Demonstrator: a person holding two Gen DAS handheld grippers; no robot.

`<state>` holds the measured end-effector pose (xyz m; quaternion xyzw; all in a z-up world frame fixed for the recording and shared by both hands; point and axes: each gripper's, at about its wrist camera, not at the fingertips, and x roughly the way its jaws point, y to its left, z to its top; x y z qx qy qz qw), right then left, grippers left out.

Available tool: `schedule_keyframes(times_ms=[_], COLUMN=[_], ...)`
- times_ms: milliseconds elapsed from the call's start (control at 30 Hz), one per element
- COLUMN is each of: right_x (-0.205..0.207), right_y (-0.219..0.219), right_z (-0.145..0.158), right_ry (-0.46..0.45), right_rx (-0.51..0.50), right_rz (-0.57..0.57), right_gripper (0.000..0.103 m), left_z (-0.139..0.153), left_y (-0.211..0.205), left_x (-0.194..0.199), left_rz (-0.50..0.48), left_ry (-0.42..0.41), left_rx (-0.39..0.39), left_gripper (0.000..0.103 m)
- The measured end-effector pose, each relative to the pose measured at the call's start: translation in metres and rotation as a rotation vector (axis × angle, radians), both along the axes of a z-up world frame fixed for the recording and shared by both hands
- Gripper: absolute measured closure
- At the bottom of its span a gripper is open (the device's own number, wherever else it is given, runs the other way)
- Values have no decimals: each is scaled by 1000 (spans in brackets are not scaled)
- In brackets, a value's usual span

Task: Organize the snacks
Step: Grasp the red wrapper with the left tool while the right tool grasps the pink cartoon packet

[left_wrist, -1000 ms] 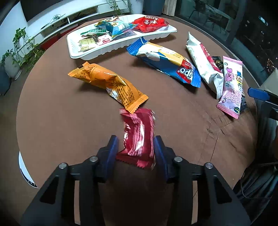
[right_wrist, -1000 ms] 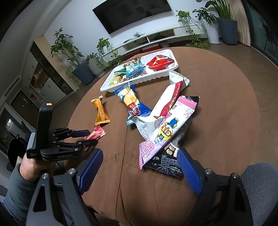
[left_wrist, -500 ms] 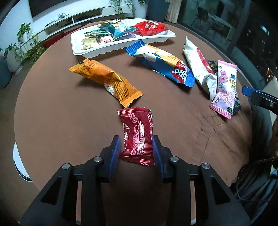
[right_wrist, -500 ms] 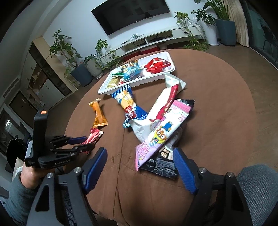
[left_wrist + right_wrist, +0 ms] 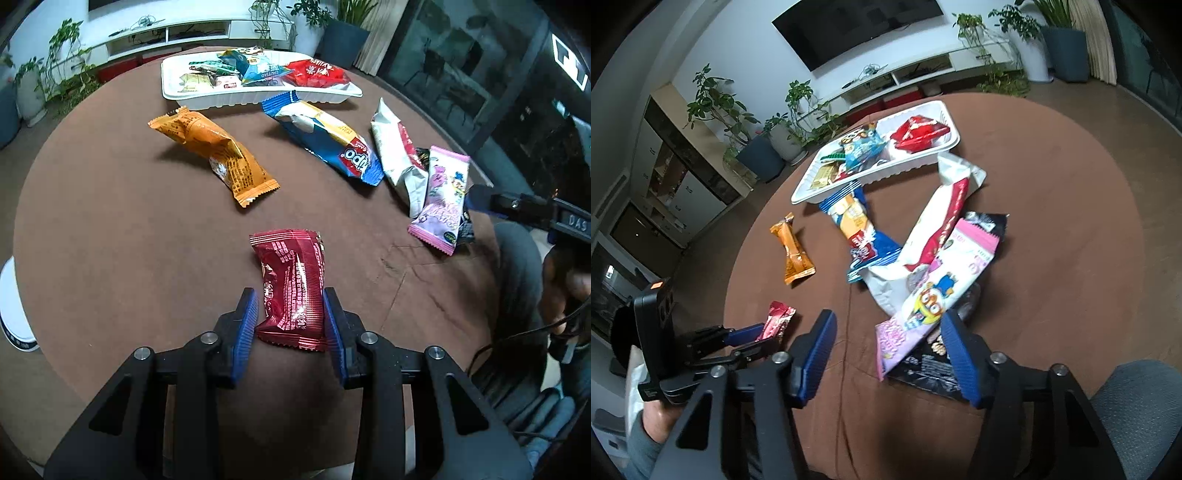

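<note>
At lower centre, the left gripper pinches the dark red packet, apparently just off the table. It should lift straight toward the white tray at top. The right gripper gapes wide, holding nothing.

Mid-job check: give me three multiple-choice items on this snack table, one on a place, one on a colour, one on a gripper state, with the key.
1. Where is the white tray?
A. far edge of the table
B. near edge
C. on the floor

2. What colour is the packet between the left gripper fingers?
A. orange
B. dark red
C. blue

3. How is the right gripper?
A. shut on the pink packet
B. shut, empty
C. open

Key: 1 A, beyond every loose packet; 2 B, dark red foil; 3 C, fingers wide apart above the pink packet.
</note>
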<state>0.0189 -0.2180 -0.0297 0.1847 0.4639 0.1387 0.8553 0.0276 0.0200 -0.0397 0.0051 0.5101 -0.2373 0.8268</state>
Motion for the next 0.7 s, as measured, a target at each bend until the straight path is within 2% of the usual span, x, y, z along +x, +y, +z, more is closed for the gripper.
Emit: schedule_keyframes(times_ms=[233, 500, 700], right_x=[13, 31, 46], right_y=[5, 10, 17], right_z=[-7, -11, -20], right_ry=[44, 99, 139], right_rx=[-28, -148, -199], right_rz=[9, 26, 54], right_gripper=[44, 54, 55], left_z=[-2, -2, -2], left_y=[-3, 2, 2], left_x=[-7, -6, -6], left_rz=[1, 19, 21], left_ry=[6, 3, 6], left_rx=[-40, -60, -68], left_gripper=[70, 70, 70])
